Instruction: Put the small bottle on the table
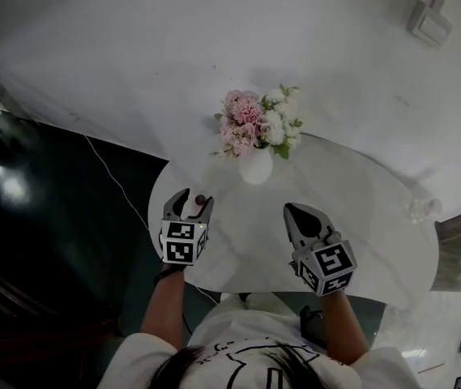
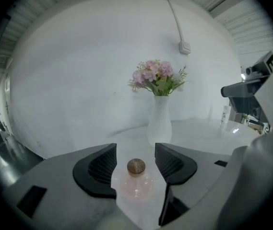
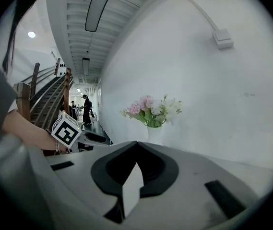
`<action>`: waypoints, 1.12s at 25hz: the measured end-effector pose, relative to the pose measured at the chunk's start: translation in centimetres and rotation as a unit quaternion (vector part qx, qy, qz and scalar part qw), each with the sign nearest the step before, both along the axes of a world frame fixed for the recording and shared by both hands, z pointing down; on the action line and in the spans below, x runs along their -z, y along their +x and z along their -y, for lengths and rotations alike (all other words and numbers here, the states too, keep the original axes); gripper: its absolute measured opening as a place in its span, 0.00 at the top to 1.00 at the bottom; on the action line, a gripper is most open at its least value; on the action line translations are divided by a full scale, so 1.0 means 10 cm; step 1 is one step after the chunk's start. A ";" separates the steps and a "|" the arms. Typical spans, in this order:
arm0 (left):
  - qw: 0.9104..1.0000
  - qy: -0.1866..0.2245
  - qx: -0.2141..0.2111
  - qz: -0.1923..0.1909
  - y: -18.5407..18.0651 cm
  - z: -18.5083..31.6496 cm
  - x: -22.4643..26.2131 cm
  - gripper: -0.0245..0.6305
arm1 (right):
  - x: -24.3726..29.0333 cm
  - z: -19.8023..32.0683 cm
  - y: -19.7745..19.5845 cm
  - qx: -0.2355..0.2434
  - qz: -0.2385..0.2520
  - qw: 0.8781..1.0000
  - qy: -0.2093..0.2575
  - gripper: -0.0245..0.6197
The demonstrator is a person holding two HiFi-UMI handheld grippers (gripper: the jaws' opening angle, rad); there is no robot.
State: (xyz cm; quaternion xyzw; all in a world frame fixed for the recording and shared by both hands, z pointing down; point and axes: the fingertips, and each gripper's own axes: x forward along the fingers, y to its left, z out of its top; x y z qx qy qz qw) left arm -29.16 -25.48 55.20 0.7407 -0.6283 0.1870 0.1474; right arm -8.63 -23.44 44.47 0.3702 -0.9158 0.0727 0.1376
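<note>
The small bottle (image 1: 193, 208) is clear and pinkish with a brown round cap. It stands upright on the white round table (image 1: 376, 217) near the left edge. My left gripper (image 1: 195, 198) is around it, open, with a gap on each side between the pads and the bottle. In the left gripper view the bottle (image 2: 136, 180) sits low between the two dark pads (image 2: 100, 169) of the left gripper (image 2: 135, 150). My right gripper (image 1: 290, 210) hovers over the table's middle, shut and holding nothing. The right gripper view shows the right gripper (image 3: 136, 145) with its tips together.
A white vase (image 1: 256, 167) with pink and white flowers (image 1: 258, 120) stands at the table's far side, ahead of both grippers. A small clear object (image 1: 421, 209) is at the right rim. Dark floor with a thin cable (image 1: 113, 177) lies left of the table. The white wall is close behind.
</note>
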 end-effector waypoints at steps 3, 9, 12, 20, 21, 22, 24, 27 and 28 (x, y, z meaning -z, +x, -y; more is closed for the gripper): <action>1.000 0.004 0.004 0.003 -0.01 -0.02 0.12 0.57 | 0.08 0.02 0.01 0.003 -0.001 1.000 0.005 0.97; 1.000 0.023 0.018 0.000 -0.07 -0.08 0.36 0.57 | 0.26 0.10 0.04 0.006 0.012 1.000 0.019 0.97; 0.999 0.034 0.026 -0.002 -0.09 -0.10 0.48 0.57 | 0.34 0.13 0.04 0.012 0.016 0.999 0.027 0.97; 0.997 0.063 0.037 -0.006 -0.14 -0.17 0.77 0.57 | 0.50 0.22 -0.01 0.017 0.028 0.999 0.041 0.97; 0.997 0.068 0.037 -0.006 -0.15 -0.17 0.83 0.57 | 0.53 0.23 -0.01 0.015 0.029 0.998 0.044 0.97; 0.997 0.073 0.038 -0.006 -0.15 -0.17 0.88 0.57 | 0.55 0.24 0.00 0.014 0.029 0.998 0.047 0.97; 0.996 0.082 0.040 -0.003 -0.15 -0.18 0.98 0.57 | 0.60 0.26 0.03 0.011 0.025 0.998 0.057 0.97; 0.994 0.100 0.050 -0.008 -0.16 -0.23 1.15 0.57 | 0.71 0.30 0.14 -0.003 0.027 0.997 0.071 0.97; 0.993 0.107 0.052 -0.008 -0.16 -0.25 1.21 0.57 | 0.75 0.30 0.17 -0.008 0.032 0.997 0.073 0.97</action>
